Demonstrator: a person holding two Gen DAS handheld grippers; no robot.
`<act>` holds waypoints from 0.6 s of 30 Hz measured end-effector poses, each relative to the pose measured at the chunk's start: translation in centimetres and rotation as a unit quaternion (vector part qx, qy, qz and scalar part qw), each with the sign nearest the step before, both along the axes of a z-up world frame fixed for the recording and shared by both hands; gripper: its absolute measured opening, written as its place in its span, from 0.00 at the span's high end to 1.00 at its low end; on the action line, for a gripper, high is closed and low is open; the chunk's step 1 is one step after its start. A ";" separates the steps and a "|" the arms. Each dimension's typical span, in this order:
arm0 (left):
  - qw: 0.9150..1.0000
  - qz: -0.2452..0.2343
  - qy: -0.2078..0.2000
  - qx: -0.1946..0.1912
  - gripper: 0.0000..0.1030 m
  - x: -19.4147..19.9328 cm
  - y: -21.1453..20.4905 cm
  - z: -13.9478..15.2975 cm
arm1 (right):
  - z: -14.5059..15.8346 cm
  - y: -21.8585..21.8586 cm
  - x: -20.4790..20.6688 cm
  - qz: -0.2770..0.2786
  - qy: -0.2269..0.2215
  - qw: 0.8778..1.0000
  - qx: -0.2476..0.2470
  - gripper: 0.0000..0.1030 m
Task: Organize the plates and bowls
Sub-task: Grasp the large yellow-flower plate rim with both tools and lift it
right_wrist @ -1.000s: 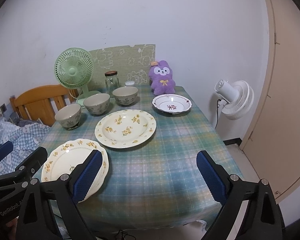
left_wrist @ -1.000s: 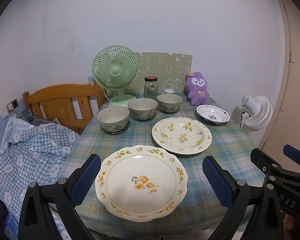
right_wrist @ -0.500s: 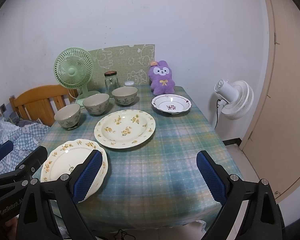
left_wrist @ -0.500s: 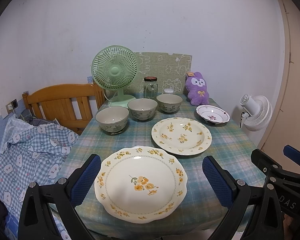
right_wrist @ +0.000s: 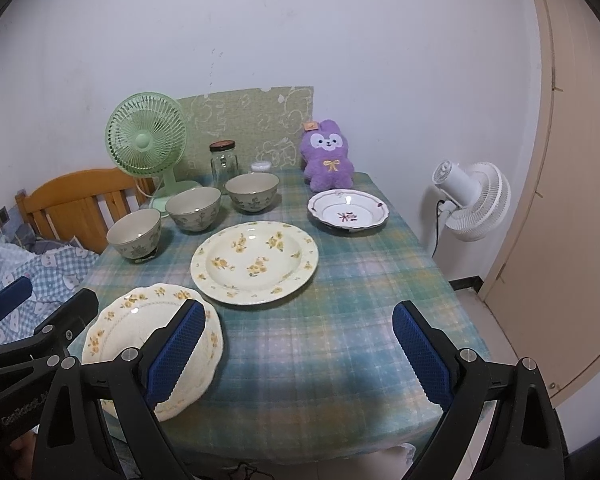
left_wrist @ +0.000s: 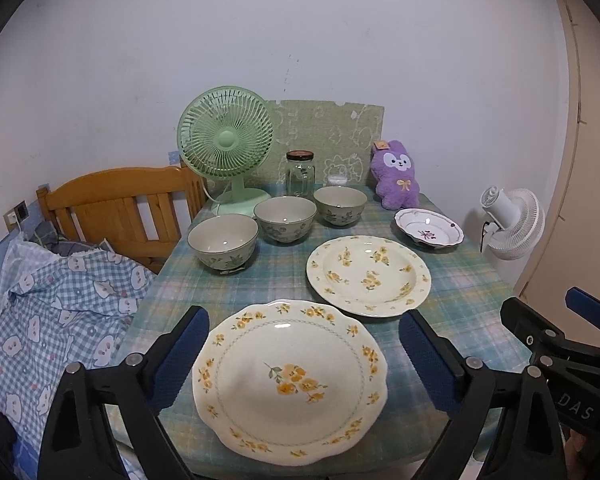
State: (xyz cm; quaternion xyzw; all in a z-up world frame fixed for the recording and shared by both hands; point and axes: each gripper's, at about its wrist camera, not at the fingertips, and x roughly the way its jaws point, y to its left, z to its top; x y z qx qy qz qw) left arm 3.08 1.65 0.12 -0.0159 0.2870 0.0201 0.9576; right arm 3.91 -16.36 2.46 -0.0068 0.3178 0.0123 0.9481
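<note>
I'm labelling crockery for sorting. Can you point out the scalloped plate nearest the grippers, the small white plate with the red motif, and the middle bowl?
scalloped plate (left_wrist: 288,384), left wrist view, centre flower.
small white plate (right_wrist: 348,215), right wrist view, its well.
middle bowl (left_wrist: 286,216), left wrist view, inner wall.

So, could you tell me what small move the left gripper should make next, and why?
Probably ease the left gripper forward and down onto the near scalloped plate: its jaws have just been closing slightly, the plate lies framed between its open fingers, and nothing is gripped yet.
</note>
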 end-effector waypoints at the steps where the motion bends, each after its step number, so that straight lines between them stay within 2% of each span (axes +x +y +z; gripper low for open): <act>1: 1.000 0.000 0.004 0.000 0.09 0.3 0.3 -0.2 | -0.1 0.4 0.2 0.001 0.002 1.000 0.000 0.06; 6: 1.000 0.004 0.025 0.018 0.15 1.7 1.8 -1.6 | -1.4 2.9 1.8 0.009 0.024 1.000 0.001 0.08; 11: 0.998 0.004 0.057 0.014 0.18 3.5 4.3 -3.6 | -3.4 5.5 3.7 0.014 0.054 0.998 0.002 0.12; 18: 0.994 0.006 0.109 0.012 0.21 6.0 7.1 -7.4 | -7.7 8.5 6.1 0.011 0.113 0.994 0.002 0.21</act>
